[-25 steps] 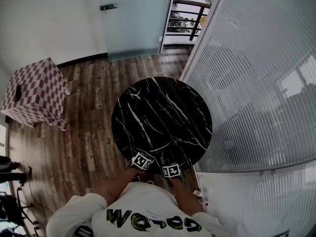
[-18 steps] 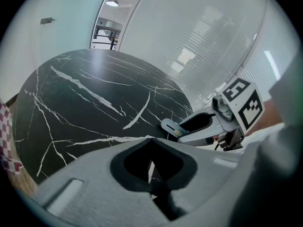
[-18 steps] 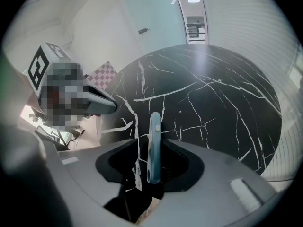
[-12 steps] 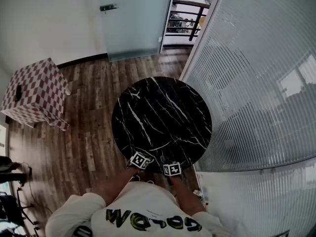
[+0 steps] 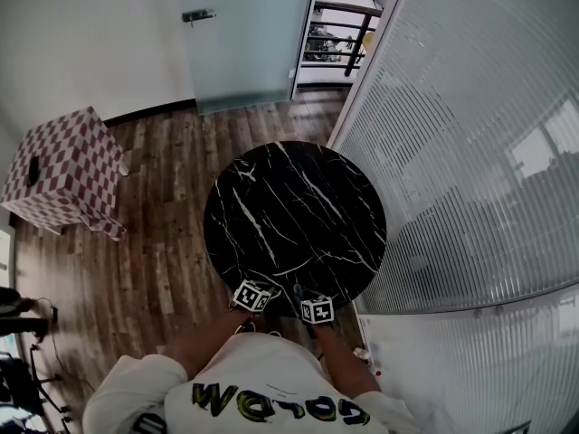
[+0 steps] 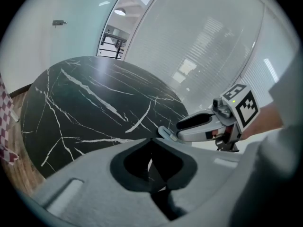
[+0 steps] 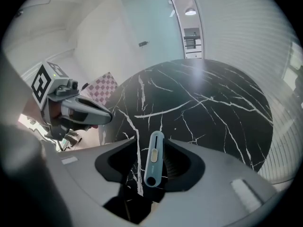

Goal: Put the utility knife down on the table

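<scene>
Marble table (image 5: 298,206), utility knife (image 7: 154,159) resting — apparently ungripped

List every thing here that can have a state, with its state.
utility knife, lying flat on the marble table, not gripped.
right gripper, open; jaws have just been opening, knife between them untouched.
left gripper, shut, empty.
glass door, closed.

In the head view the utility knife (image 5: 297,291) is a bluish speck, too small to read; the left gripper (image 5: 262,292) and right gripper (image 5: 309,303) show only marker cubes (image 5: 254,296), jaws hidden beneath; the table (image 5: 271,197) loses its near rim behind them; in the left gripper view the right gripper covers all but the knife's tip.
</scene>
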